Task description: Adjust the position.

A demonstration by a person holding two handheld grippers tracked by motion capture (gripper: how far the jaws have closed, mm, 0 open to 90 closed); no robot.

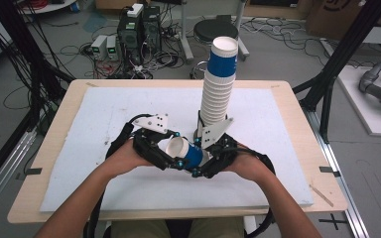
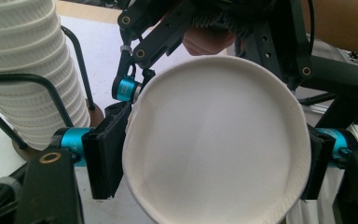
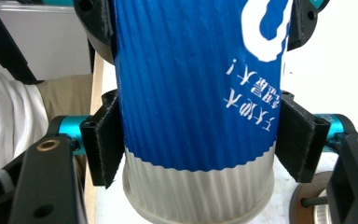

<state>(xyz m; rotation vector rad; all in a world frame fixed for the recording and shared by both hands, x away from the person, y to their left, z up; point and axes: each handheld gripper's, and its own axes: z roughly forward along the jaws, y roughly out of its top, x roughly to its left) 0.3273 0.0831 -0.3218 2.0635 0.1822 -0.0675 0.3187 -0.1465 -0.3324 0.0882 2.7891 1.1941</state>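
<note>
I see the cup lying sideways above the table's near centre. My left gripper pinches its rim, my right gripper clamps its blue wall. Cup stack stands at 12 o'clock, just behind.

Blue-and-white ribbed paper cup, white cup stack, black grippers

Light wooden table under a white foam board, cup-stack stand upon it.
</note>
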